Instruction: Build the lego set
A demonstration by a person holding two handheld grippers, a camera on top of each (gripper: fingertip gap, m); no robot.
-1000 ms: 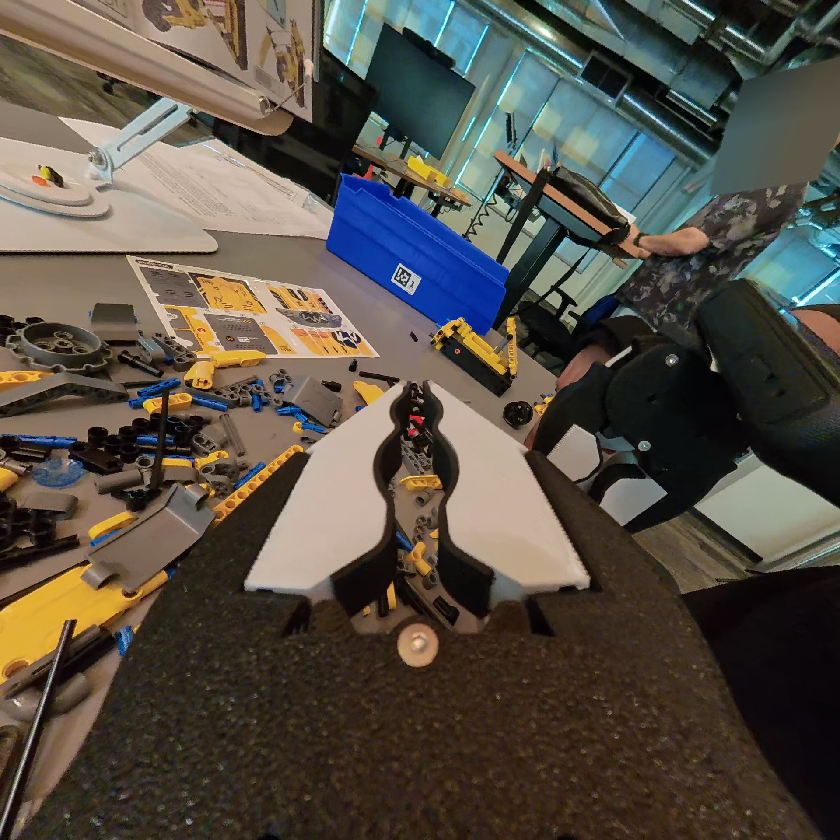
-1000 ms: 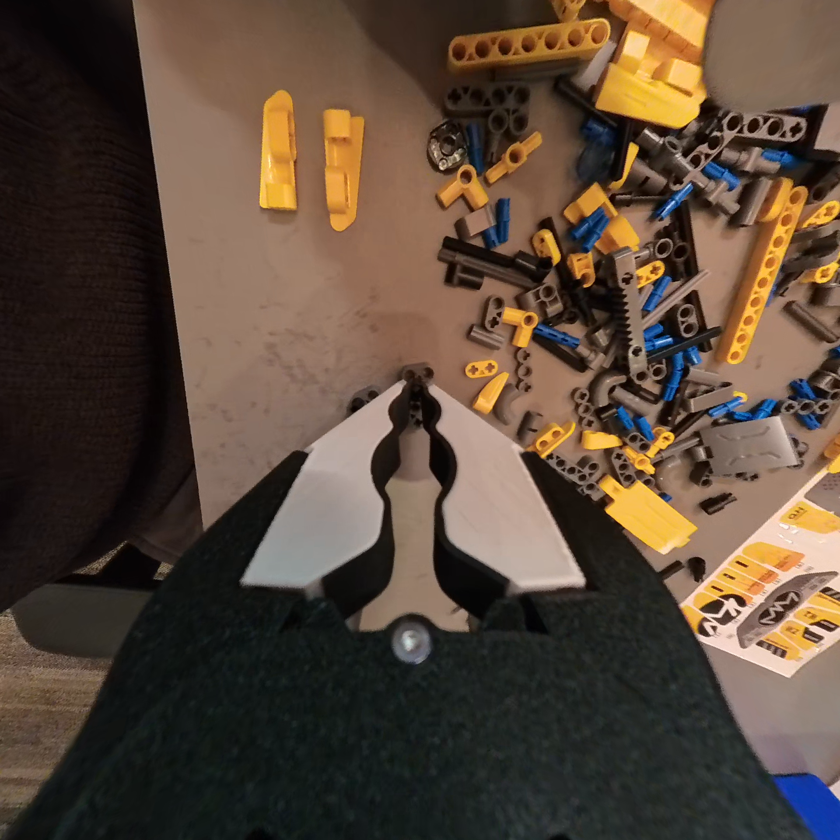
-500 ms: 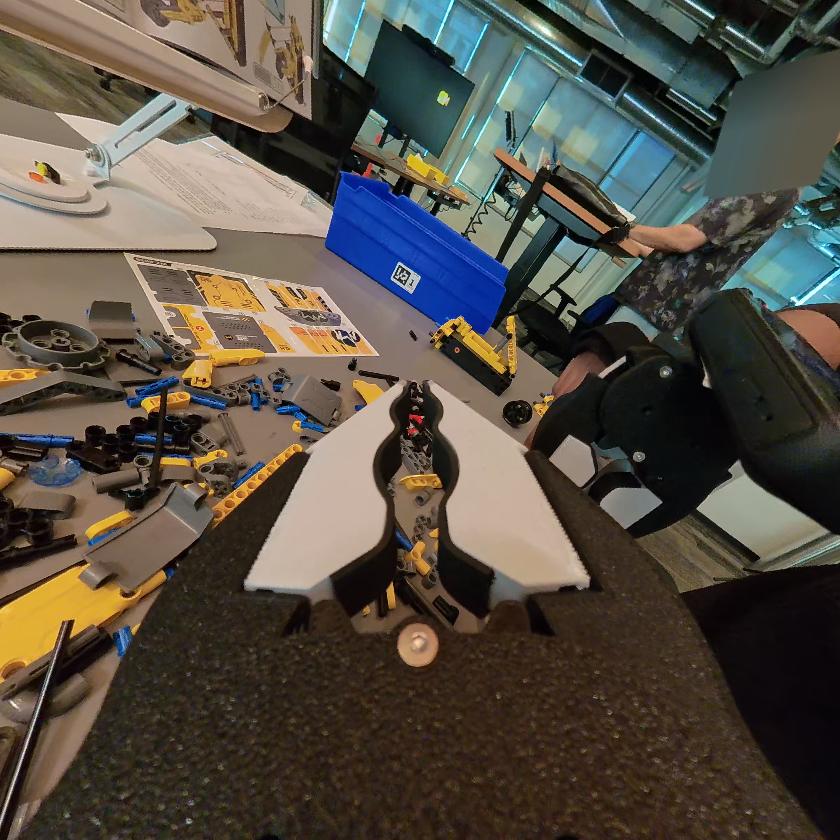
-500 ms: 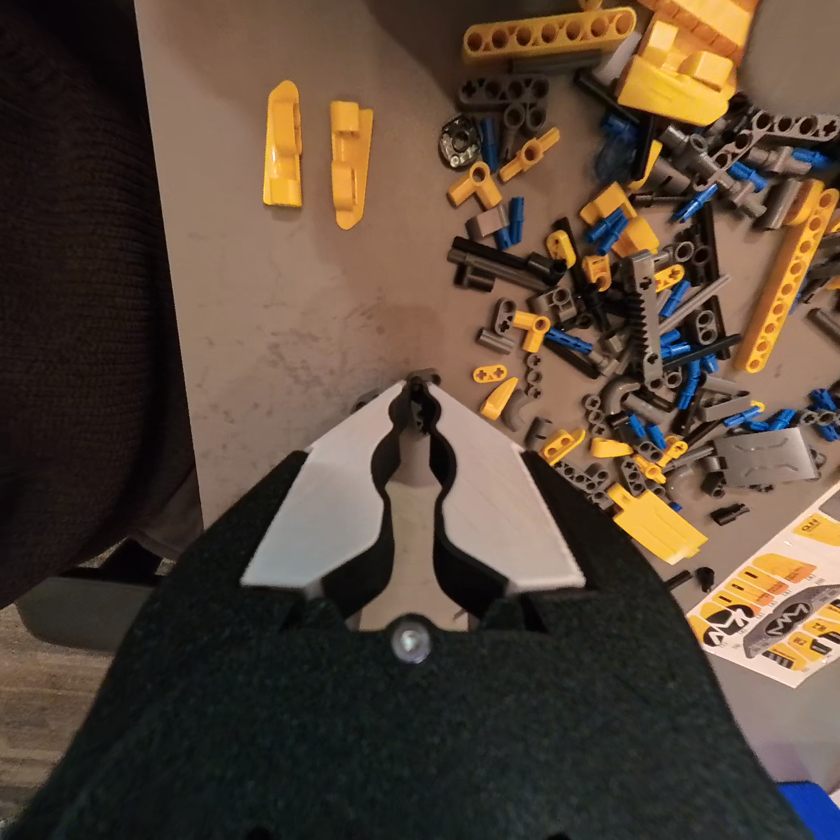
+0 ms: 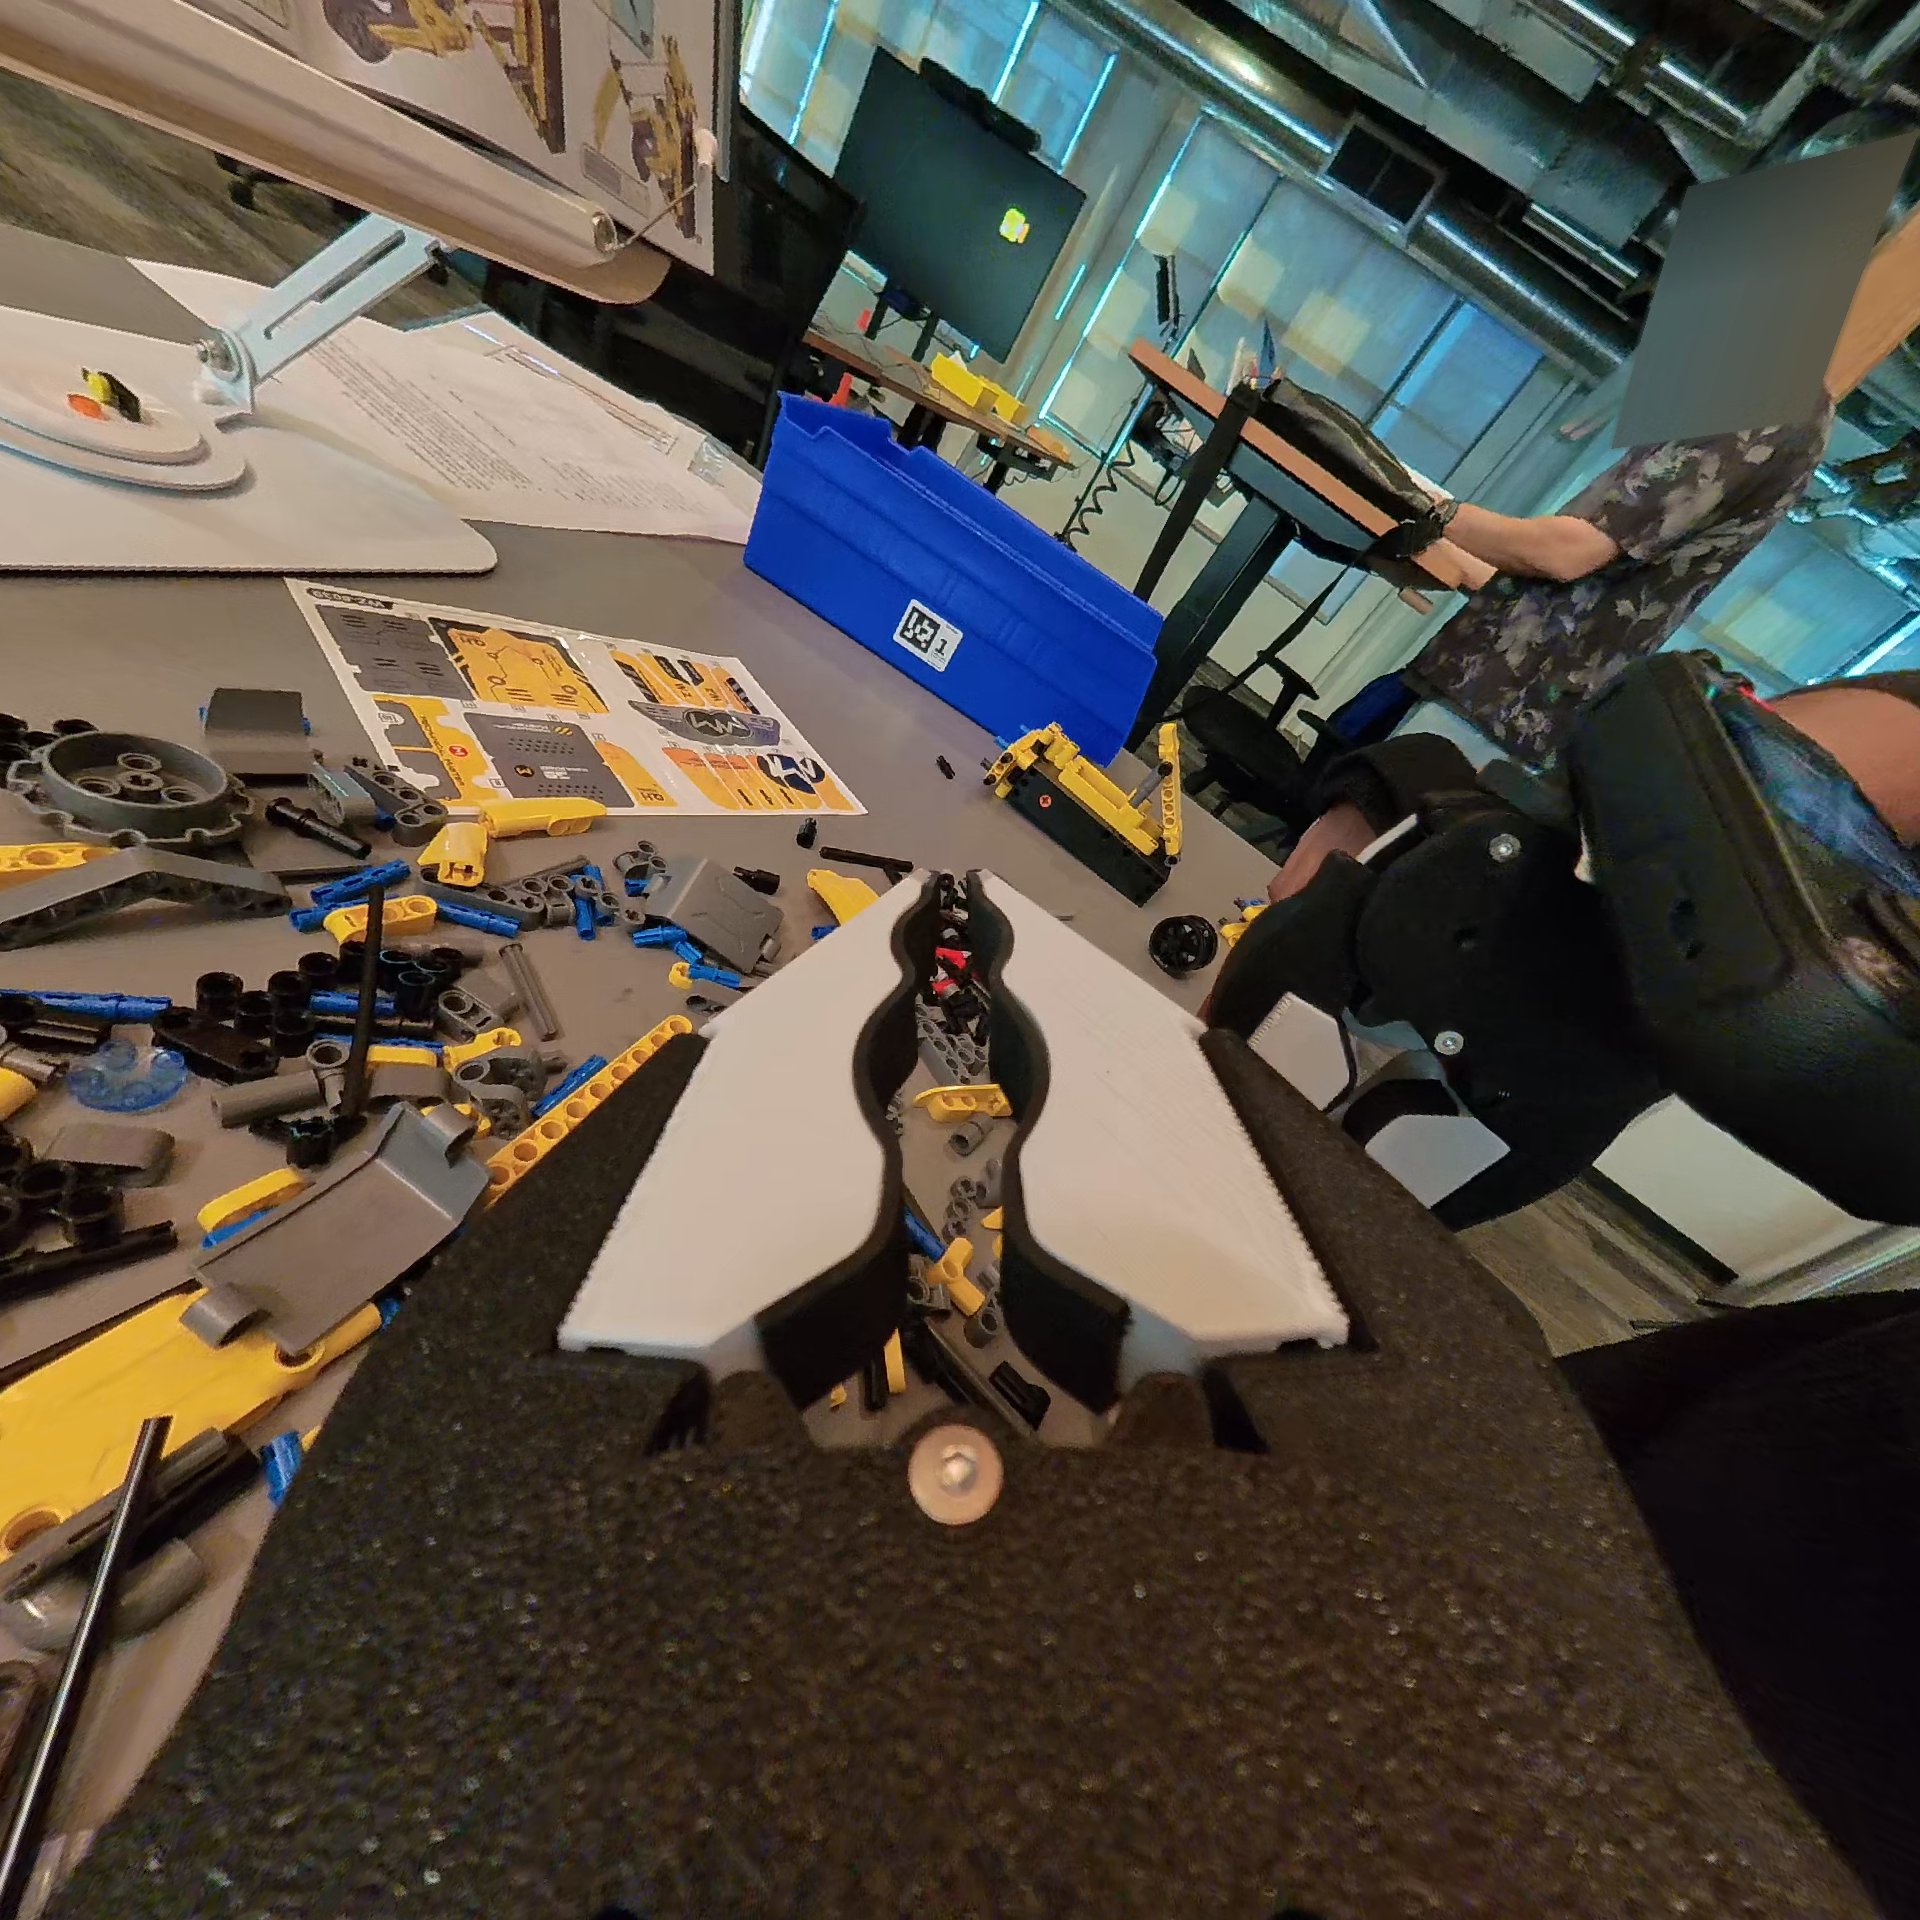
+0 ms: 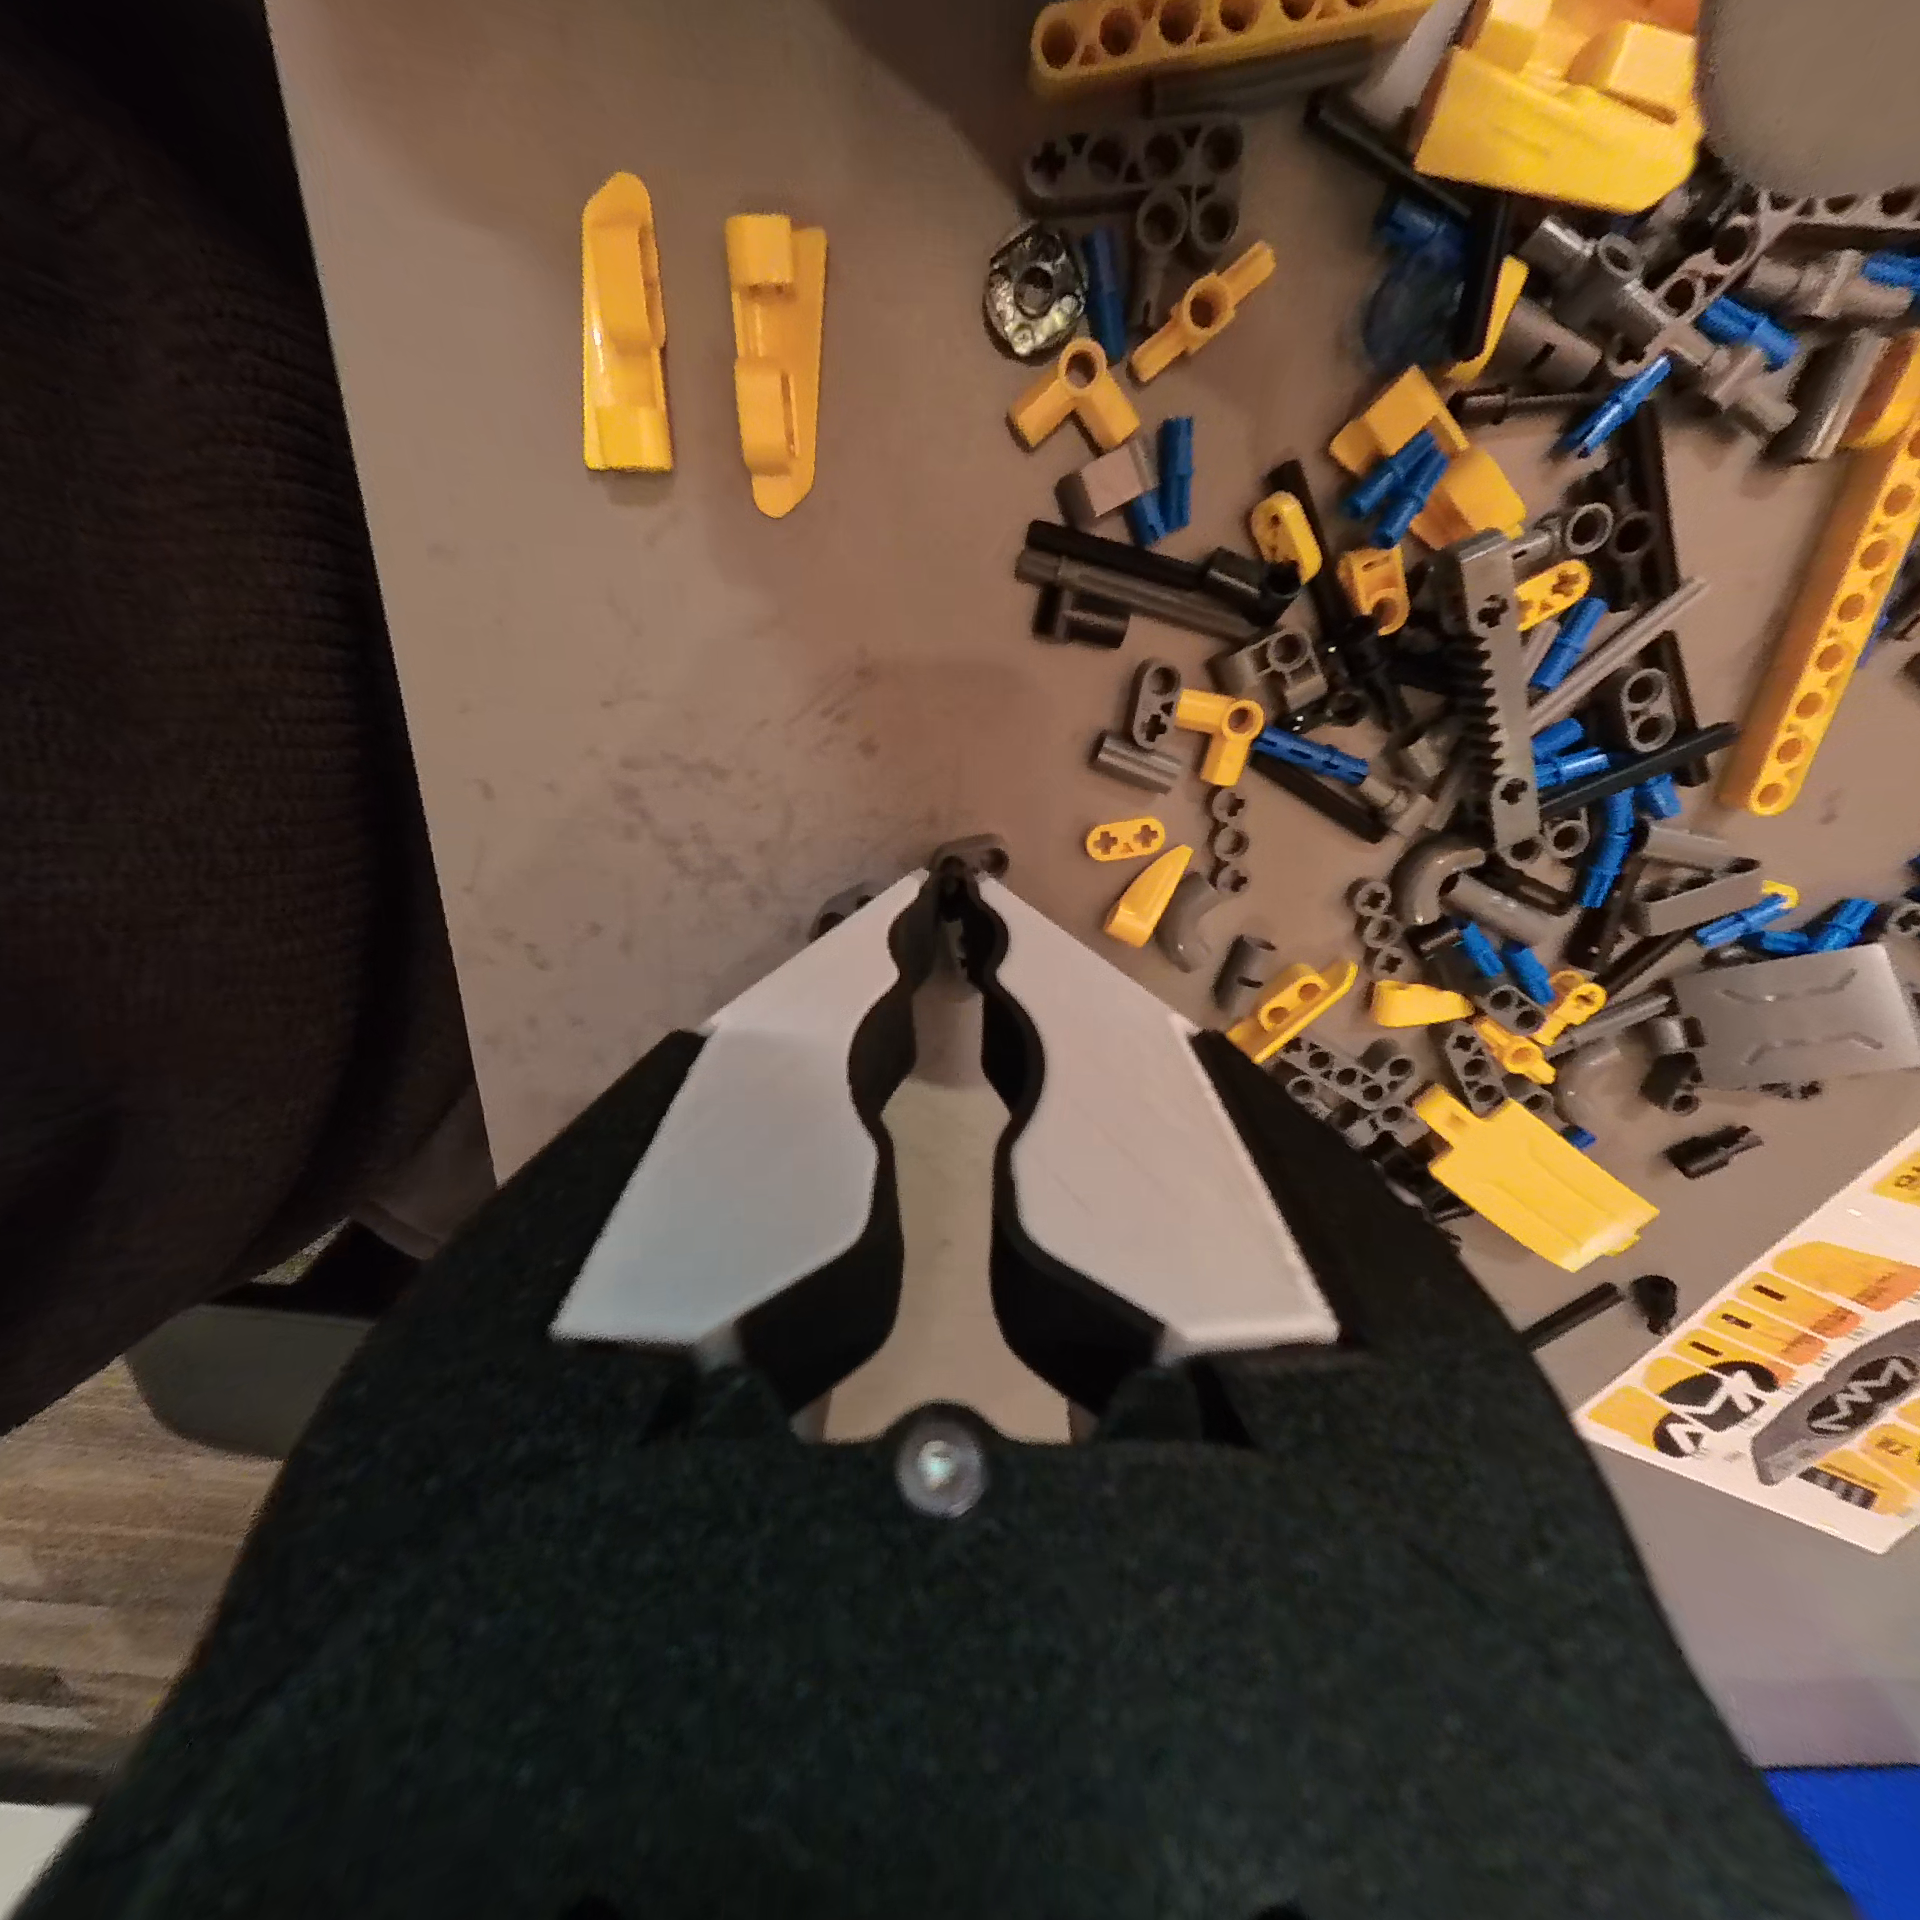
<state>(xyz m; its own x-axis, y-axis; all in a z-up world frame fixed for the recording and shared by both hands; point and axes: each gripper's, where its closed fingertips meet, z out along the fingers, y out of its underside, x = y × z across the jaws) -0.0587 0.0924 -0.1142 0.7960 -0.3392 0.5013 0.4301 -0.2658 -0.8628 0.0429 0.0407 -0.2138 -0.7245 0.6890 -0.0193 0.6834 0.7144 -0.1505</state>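
My left gripper (image 5: 951,896) hovers low over a heap of loose yellow, blue, grey and black building pieces (image 5: 416,987). Its jaws are nearly closed on a small black piece with a red part (image 5: 951,951). My right gripper (image 6: 961,883) points down at the grey table (image 6: 644,644) near its edge and is shut on a small dark grey connector (image 6: 971,858) that sticks out past the tips. Two yellow curved panels (image 6: 621,322) lie side by side beyond it. The right gripper's black body (image 5: 1507,987) shows at the right of the left wrist view.
A sticker sheet (image 5: 582,717), a blue bin (image 5: 935,582) and a small yellow-black assembly (image 5: 1091,805) lie farther back. A white stand (image 5: 208,457) holds a booklet at the left. A person stands at the right. The piece heap (image 6: 1507,675) fills the right gripper's right side.
My right gripper has drifted slightly over the table with the grey connector still in it. My left gripper has hardly moved.
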